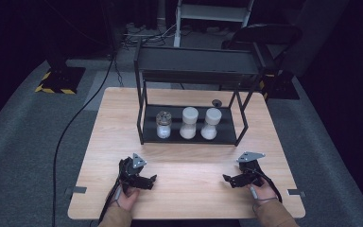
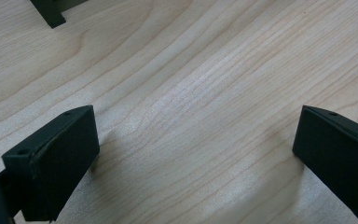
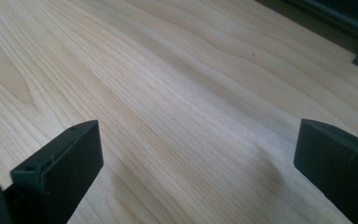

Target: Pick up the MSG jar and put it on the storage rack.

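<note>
Three jars (image 1: 189, 123) stand in a row on the bottom shelf of one black rack (image 1: 144, 113), well ahead of the fingers: two with white lids, one with a clear lid. Two grippers, left (image 1: 147, 181) and right (image 1: 230, 180), rest on one wooden table (image 1: 189, 198)

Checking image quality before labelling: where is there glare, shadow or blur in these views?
High view: table lit, surroundings dark, three jars small and soft. Left gripper view: pale sheen on wood, soft shadow beside the jaws. Right gripper view: near jaws slightly blurred, wood grain bowed.
</note>
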`<state>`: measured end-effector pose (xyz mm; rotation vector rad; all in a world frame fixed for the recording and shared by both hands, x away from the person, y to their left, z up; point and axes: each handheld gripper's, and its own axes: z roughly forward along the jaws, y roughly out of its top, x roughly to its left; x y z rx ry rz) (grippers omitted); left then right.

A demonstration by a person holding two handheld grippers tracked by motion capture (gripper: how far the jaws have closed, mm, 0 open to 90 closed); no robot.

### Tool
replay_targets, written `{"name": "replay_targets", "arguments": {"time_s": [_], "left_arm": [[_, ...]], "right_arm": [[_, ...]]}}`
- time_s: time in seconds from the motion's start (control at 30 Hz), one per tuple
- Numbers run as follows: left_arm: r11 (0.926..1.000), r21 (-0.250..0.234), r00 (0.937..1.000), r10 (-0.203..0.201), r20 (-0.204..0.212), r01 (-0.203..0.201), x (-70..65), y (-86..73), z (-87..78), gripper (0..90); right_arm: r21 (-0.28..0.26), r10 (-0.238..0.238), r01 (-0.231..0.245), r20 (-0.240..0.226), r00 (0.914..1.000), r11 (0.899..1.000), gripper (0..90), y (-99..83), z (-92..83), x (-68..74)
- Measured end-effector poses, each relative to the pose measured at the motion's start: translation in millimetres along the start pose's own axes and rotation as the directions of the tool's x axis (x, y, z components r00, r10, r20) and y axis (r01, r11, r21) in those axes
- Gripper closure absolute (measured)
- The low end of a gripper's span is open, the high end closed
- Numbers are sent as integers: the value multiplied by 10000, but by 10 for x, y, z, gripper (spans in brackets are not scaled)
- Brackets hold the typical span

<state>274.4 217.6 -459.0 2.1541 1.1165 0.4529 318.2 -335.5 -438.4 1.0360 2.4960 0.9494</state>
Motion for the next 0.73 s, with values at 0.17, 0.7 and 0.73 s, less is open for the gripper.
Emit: {"name": "replay_targets", "arguments": {"time_s": [0.17, 0.7, 0.73], "left_arm": [[10000, 0, 10000, 0, -2, 0, 0, 0, 0, 0], [10000, -1, 10000, -2, -1, 2, -1, 0, 0, 0], [10000, -1, 10000, -3, -2, 3, -1, -1, 0, 0]], "right_arm": [[214, 54, -54, 19, 10000, 9998, 9, -29, 46, 2], [-786, 73, -60, 171, 9998, 9969, 0, -277, 70, 39], [-787, 82, -68, 176, 9998, 9969, 0, -278, 70, 40]]}}
